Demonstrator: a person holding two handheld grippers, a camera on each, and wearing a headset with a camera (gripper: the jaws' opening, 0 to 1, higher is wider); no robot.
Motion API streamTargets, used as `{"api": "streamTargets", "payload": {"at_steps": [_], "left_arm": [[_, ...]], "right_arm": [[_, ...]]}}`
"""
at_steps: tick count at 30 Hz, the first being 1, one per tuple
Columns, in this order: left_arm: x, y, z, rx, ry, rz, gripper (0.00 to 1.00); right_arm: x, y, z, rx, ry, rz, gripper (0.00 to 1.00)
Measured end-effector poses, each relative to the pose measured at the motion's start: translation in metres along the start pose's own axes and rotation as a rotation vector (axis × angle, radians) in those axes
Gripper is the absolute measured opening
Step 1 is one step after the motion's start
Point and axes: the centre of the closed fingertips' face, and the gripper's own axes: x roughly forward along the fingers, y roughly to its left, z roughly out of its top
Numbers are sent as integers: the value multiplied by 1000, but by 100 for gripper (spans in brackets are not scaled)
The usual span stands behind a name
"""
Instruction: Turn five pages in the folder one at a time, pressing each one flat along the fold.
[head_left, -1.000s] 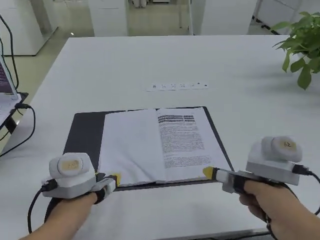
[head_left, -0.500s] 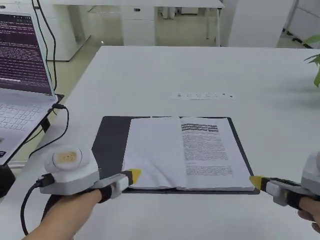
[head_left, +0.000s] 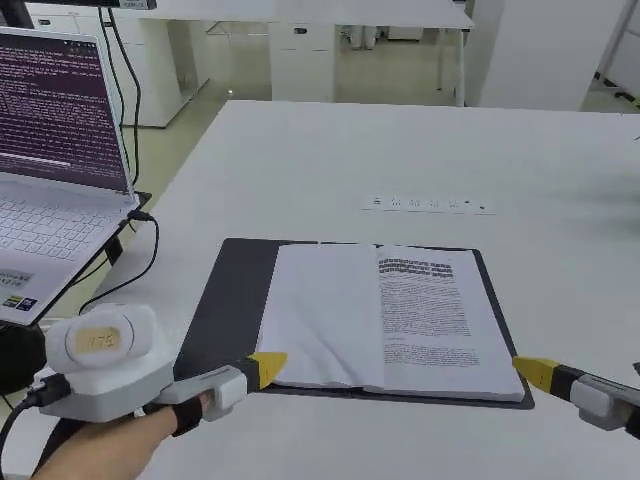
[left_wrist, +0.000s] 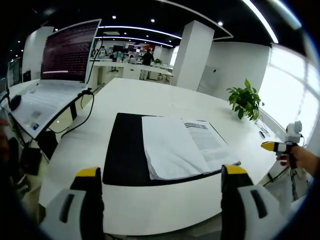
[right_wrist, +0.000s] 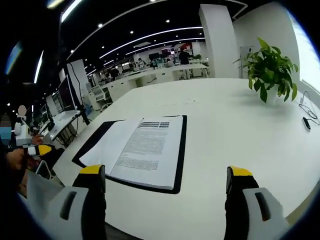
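- White office surface (head_left: 330, 140) carries the black folder (head_left: 228, 300), which lies open with a printed page facing up.
- Left tongs (left_wrist: 161, 171) hover just off the folder's near left corner, jaws wide apart, gripping nothing.
- Right tongs (right_wrist: 166, 171) hang off the folder's near right corner, jaws likewise spread.
- Open laptop (head_left: 50, 130) stands left of the folder.
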Motion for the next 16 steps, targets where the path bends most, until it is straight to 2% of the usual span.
{"api": "streamTargets", "payload": {"at_steps": [2, 6, 11, 16], "left_arm": [[-1, 0, -2, 17, 9, 3, 99], [-3, 1, 0, 5, 2, 10, 99], [-3, -1, 3, 18, -6, 8, 99], [-1, -1, -1, 4, 1, 12, 99]], "right_arm": [[1, -1, -3, 7, 15, -1, 100], [2, -5, -8, -6, 37, -9, 100], [4, -5, -6, 3, 30, -5, 100], [11, -3, -8, 3, 51, 14, 100]]}}
